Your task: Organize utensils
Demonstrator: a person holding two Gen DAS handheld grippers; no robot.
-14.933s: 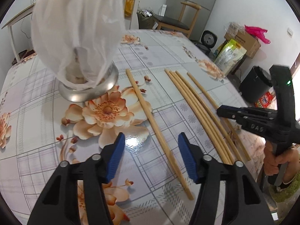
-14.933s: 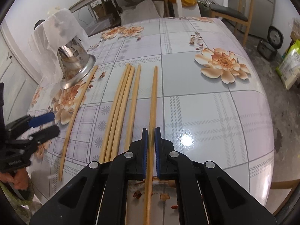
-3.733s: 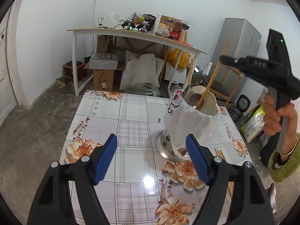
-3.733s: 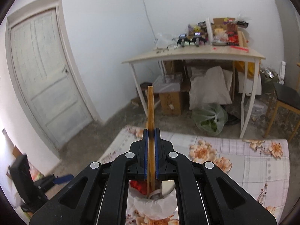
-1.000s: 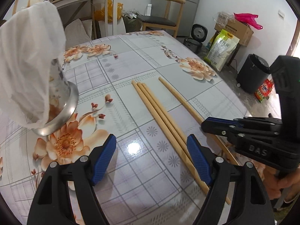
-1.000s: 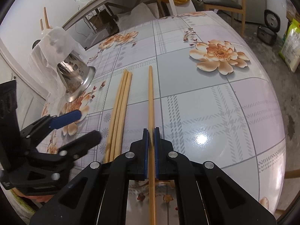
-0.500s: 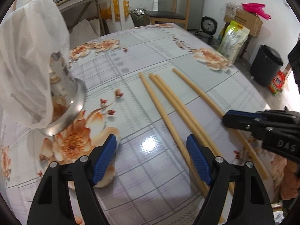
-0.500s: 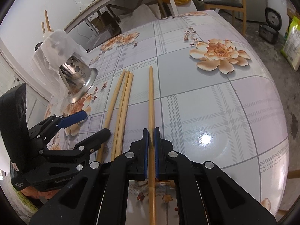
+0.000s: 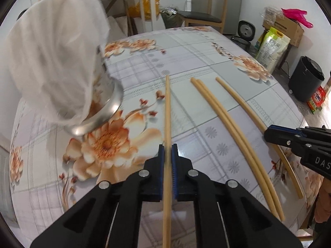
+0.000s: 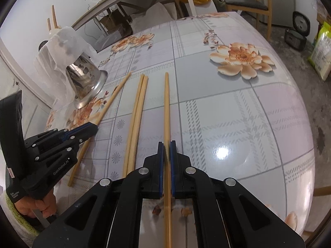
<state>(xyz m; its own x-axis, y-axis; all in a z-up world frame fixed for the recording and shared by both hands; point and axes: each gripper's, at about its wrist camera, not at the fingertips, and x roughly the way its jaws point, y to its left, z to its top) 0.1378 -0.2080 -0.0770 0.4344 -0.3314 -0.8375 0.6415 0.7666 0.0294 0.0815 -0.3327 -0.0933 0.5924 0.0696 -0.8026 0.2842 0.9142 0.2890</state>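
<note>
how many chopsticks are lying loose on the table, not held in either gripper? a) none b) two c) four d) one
b: two chopsticks lie side by side on the table, while the left gripper and the right gripper are each shut on one other chopstick.

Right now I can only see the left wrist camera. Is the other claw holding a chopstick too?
Observer: Yes, the right claw is shut on the rightmost chopstick.
Kid: What's under the white cloth?
Observer: A shiny metal holder with round holes in its side.
Kid: Where does my stick end?
Observer: The leftmost chopstick pokes out behind the left claw, which grips it partway along.
</note>
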